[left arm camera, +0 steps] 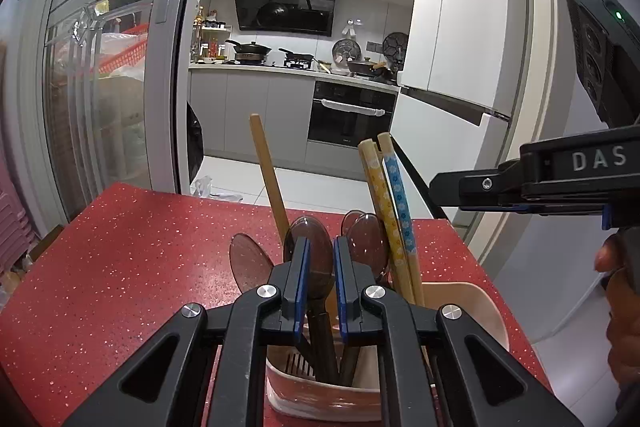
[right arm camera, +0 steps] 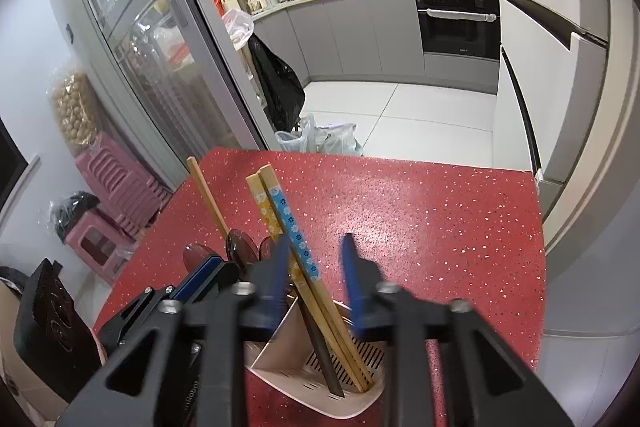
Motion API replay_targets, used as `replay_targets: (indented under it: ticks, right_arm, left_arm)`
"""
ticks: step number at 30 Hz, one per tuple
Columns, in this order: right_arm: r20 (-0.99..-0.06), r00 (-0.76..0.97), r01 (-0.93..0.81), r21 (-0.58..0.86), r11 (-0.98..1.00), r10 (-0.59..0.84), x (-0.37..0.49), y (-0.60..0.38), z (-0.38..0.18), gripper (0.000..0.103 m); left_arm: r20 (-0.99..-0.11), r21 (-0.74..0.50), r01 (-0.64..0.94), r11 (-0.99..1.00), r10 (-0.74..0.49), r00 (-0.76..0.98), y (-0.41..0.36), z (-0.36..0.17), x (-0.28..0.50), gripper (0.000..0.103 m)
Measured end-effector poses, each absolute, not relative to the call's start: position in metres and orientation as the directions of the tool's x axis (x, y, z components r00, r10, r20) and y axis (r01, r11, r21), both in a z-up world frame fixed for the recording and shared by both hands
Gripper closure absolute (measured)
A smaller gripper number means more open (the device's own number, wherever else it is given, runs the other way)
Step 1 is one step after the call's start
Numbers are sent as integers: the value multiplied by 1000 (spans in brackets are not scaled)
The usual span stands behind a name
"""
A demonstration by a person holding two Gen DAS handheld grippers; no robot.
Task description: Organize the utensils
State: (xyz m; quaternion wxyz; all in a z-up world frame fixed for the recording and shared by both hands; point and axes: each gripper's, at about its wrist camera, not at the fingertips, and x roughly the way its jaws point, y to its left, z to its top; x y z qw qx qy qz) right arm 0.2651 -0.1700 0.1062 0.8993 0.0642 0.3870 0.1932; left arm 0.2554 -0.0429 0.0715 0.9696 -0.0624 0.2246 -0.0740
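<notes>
A beige divided utensil holder stands on the red speckled table. It holds several brown translucent spoons, a plain wooden chopstick and patterned yellow and blue chopsticks. My left gripper is just above the holder, its jaws narrowly apart around one brown spoon. My right gripper is open above the holder, its jaws on either side of the patterned chopsticks; it also shows at the right of the left wrist view.
The table's far edge drops to a white tiled floor with plastic bags. A glass sliding door is at the left, a white fridge at the right. Pink stools stand left of the table.
</notes>
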Motion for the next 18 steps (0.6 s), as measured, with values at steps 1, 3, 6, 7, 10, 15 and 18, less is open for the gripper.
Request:
replay_targets:
  ticks: [1,3,6,7,10,15,18]
  right_arm:
    - [-665,635,-295,264,918,395,264,-172,107,55]
    - [-658,643,-290,265,920,392,260,-174,110,54]
    - [-654,651,-277,268,923,385,254,-179,110,51]
    - [-650,657,-272,267,924,381,250,-181,110,49]
    - [-648,671,-252,259,932,361,238,-185,108,39]
    - [-645,691,-207,258,944,327,215,-193,100,35]
    - [-647,694,-190,261,947,317,202,-196,95,32]
  left_arm:
    - [-425,-156,117,981,-174,888,-43,73,254,66]
    - [-422,-155,119,981,-175,890,-42,76,253,66]
    - [-419,-144,121,982,-172,892,-41,80,250,66]
    - [-421,-136,120,983,-167,892,-41,83,248,66]
    - [-432,-121,117,986,-159,888,-38,86,243,66]
    - [-466,-107,102,989,-140,874,-29,86,227,66]
    - [-484,-108,98,989,-139,864,-22,85,217,66]
